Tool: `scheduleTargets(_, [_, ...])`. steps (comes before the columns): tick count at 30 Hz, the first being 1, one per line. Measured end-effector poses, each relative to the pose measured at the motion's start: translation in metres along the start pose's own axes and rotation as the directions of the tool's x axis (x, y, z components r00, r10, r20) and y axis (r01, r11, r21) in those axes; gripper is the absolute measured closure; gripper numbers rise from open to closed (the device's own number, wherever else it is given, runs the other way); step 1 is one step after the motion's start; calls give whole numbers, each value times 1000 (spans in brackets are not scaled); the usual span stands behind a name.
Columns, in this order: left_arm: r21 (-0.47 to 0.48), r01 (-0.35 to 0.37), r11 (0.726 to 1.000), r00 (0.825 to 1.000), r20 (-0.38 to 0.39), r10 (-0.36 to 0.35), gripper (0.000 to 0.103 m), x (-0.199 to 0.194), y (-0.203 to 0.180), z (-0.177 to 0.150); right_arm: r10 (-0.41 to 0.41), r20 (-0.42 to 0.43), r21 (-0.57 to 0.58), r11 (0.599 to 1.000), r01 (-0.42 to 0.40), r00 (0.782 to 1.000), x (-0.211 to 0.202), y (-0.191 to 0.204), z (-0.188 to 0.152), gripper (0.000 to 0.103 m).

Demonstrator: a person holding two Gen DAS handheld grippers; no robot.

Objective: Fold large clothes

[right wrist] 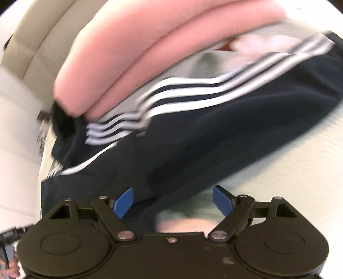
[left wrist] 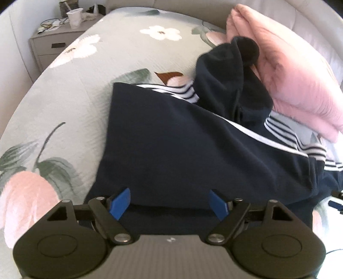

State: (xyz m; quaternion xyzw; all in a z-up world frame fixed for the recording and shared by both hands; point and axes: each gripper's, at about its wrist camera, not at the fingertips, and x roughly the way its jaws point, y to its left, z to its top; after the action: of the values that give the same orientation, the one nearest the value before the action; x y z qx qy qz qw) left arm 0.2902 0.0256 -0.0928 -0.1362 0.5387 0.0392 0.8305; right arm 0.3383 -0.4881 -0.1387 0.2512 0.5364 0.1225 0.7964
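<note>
A navy garment with white stripes (left wrist: 171, 148) lies partly folded on the flowered bedspread (left wrist: 85, 96). Its hood and one sleeve are bunched at the far right, against the pink blanket. My left gripper (left wrist: 170, 202) is open, its blue fingertips apart just over the garment's near edge. In the blurred right wrist view the same garment (right wrist: 203, 133) lies ahead, its striped sleeve running across. My right gripper (right wrist: 172, 201) is open and empty above the garment's near edge and the bedspread.
A folded pink blanket (left wrist: 289, 75) lies at the bed's far right and also shows in the right wrist view (right wrist: 139, 53). A padded headboard (left wrist: 300, 19) is behind it. A nightstand (left wrist: 53, 40) with a cup and clutter stands at the far left.
</note>
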Motion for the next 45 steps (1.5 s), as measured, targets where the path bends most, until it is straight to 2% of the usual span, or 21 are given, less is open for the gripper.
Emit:
scheduleTargets(5, [-18, 8, 1000, 999, -33, -9, 21, 9, -9, 1, -78, 71, 91, 993, 71, 994, -11, -67, 15, 6])
scheduleTargets(9, [-21, 7, 1000, 999, -51, -8, 21, 12, -17, 8, -23, 216, 240, 970, -30, 976, -20, -112, 26, 6])
scheduleTargets(12, [5, 3, 1000, 999, -36, -3, 21, 10, -23, 12, -79, 279, 276, 961, -1, 957, -18, -127, 39, 6])
scheduleTargets(14, [23, 1, 1000, 999, -40, 0, 21, 11, -25, 13, -71, 323, 307, 951, -33, 944, -15, -135, 45, 6])
scheduleTargets(20, [11, 1, 1000, 998, -69, 0, 22, 17, -24, 11, -42, 465, 394, 904, -164, 884, -18, -172, 57, 6])
scheduleTargets(21, [3, 2, 1000, 997, -72, -2, 22, 18, -22, 11, -44, 483, 405, 897, -178, 874, -18, -177, 59, 10])
scheduleTargets(23, [-8, 2, 1000, 998, -70, -3, 23, 18, -19, 9, -100, 514, 449, 878, -168, 852, -19, -181, 61, 42])
scheduleTargets(24, [-12, -2, 1000, 998, -69, 1, 23, 18, -17, 8, -163, 506, 483, 867, -122, 847, -20, -180, 61, 95])
scheduleTargets(25, [-16, -4, 1000, 998, -69, 3, 24, 17, -16, 8, -253, 476, 522, 852, -38, 842, -22, -177, 63, 95])
scheduleTargets(26, [-18, -4, 1000, 998, -69, 3, 24, 16, -14, 7, -258, 483, 507, 861, -28, 837, -23, -173, 64, 95])
scheduleTargets(27, [-21, 0, 1000, 998, -67, -1, 25, 15, -13, 6, -234, 516, 475, 879, -48, 824, -27, -169, 64, 95])
scheduleTargets(28, [-21, 5, 1000, 998, -62, -7, 25, 12, -12, 6, -202, 568, 434, 897, -82, 798, -36, -161, 62, 95])
scheduleTargets(30, [-22, 13, 1000, 999, -52, -14, 25, 8, -10, 4, -126, 668, 342, 927, -153, 733, -56, -141, 59, 95])
scheduleTargets(31, [-24, 19, 1000, 999, -45, -20, 25, 5, -9, 4, -85, 716, 281, 944, -174, 693, -70, -125, 58, 95])
scheduleTargets(33, [-29, 41, 999, 999, -33, -42, 25, 0, -8, 1, 10, 779, 144, 970, -196, 626, -97, -86, 56, 95])
scheduleTargets(35, [-37, 63, 997, 998, -23, -64, 25, -5, -7, -1, 153, 810, -32, 975, -218, 566, -122, -32, 51, 95])
scheduleTargets(36, [-42, 76, 996, 997, -18, -77, 25, -8, -6, -3, 219, 805, -102, 967, -235, 551, -130, -6, 48, 95])
scheduleTargets(39, [-52, 116, 992, 993, 8, -116, 24, -19, -1, -6, 401, 741, -291, 915, -280, 539, -139, 78, 33, 95])
scheduleTargets(41, [-51, 131, 990, 991, 31, -130, 24, -26, 4, -8, 498, 668, -395, 867, -304, 553, -131, 129, 18, 95])
scheduleTargets(43, [-55, 142, 988, 989, 57, -139, 24, -33, 11, -11, 548, 586, -467, 831, -303, 597, -108, 176, 1, 95])
scheduleTargets(45, [-64, 158, 985, 984, 87, -153, 24, -39, 20, -12, 569, 491, -522, 798, -299, 660, -72, 216, -22, 95])
